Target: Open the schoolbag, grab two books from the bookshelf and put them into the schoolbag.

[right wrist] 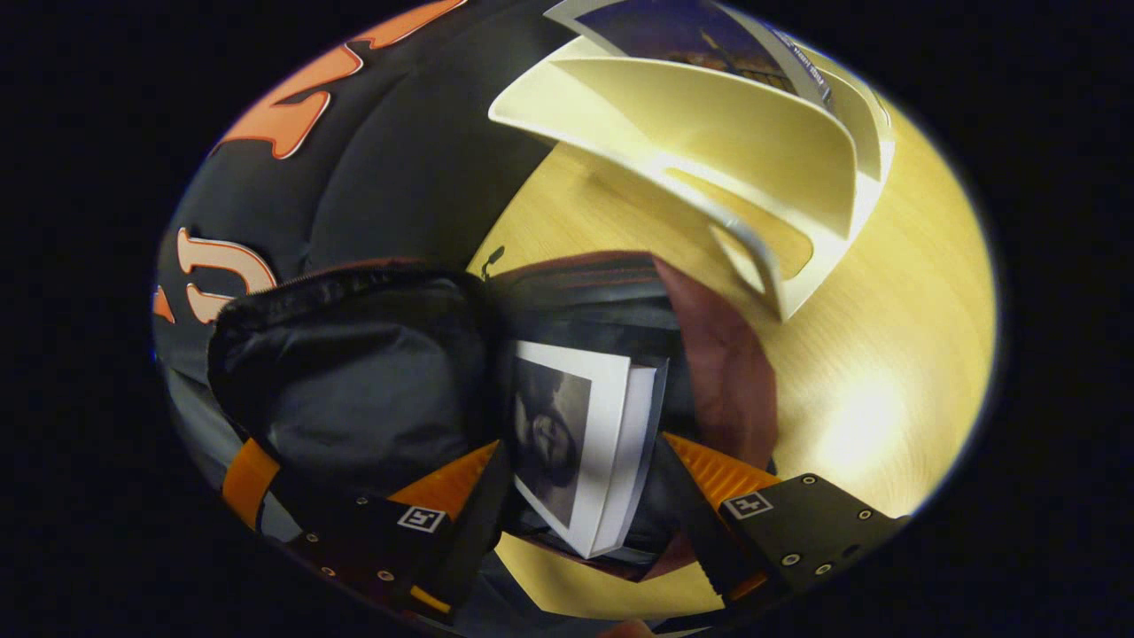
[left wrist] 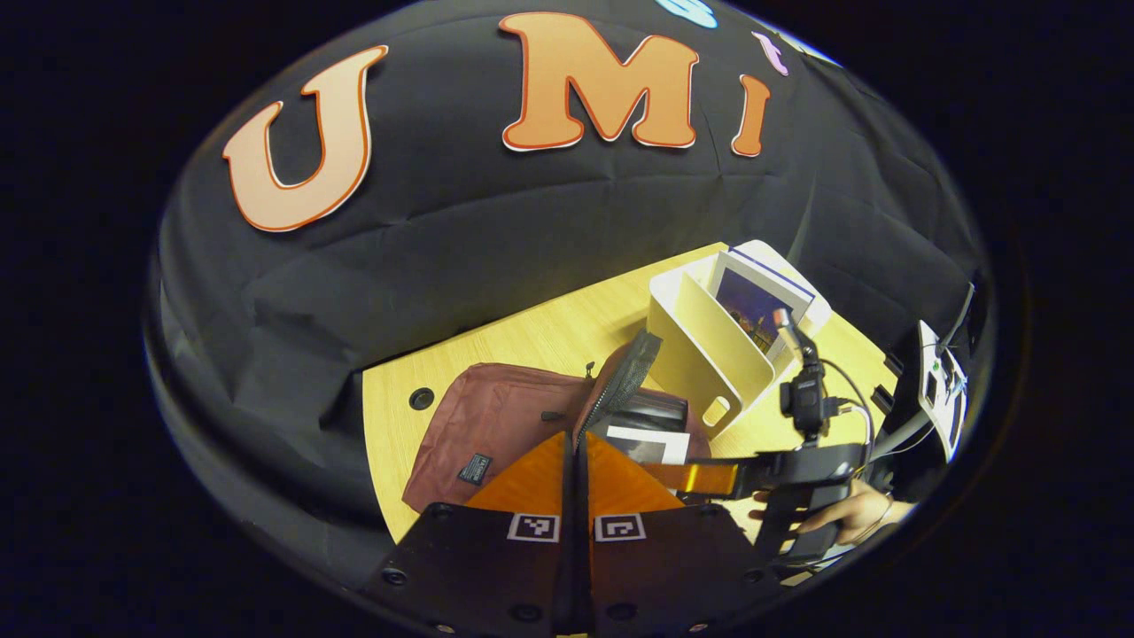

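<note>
A maroon schoolbag (left wrist: pixel 496 425) lies open on the wooden table (left wrist: pixel 532 341). My left gripper (left wrist: pixel 576 452) is shut on the edge of its black flap (left wrist: pixel 629 368) and holds it up. In the right gripper view the raised flap (right wrist: pixel 354 399) stands to the left. A white book (right wrist: pixel 576 443) with a dark portrait cover stands inside the schoolbag (right wrist: pixel 718 372), between the fingers of my open right gripper (right wrist: pixel 580 452). The left gripper view shows that book (left wrist: pixel 651 443) in the bag's mouth and the right gripper (left wrist: pixel 700 478) reaching to it. A second book (left wrist: pixel 753 306) stands in the cream bookshelf (left wrist: pixel 700 346).
The bookshelf (right wrist: pixel 753 151) stands right behind the bag, its near slots empty and the night-scene book (right wrist: pixel 682 31) in the far slot. A person's hand (left wrist: pixel 850 514) holds the right gripper's handle. A white device with cables (left wrist: pixel 935 390) sits at the table's right edge.
</note>
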Tool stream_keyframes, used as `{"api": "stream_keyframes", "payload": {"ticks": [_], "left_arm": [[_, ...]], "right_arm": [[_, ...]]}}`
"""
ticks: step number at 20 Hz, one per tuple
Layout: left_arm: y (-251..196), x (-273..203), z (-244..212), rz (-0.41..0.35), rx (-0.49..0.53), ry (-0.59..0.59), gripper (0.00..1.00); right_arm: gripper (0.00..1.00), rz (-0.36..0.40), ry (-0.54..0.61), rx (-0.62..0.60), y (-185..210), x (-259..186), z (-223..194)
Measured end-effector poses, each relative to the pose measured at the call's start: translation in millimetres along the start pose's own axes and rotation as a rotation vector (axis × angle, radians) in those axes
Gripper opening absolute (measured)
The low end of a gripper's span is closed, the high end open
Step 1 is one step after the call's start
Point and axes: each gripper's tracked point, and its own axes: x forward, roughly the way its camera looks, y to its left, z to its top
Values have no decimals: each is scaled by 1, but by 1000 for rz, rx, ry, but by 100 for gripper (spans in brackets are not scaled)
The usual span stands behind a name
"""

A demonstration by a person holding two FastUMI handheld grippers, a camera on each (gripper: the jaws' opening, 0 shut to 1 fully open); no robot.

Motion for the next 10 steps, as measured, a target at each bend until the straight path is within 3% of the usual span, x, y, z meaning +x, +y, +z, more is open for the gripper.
{"api": "stream_keyframes", "payload": {"ticks": [6,10], "left_arm": [[1,-3,-7,-1,-27,-1,1],[-2,-4,-12,-3,-32,2,1]], "right_arm": [[97,-20,-24,-124,-26,-70,22],[98,-125,-27,-275,-66,-115,29]]}}
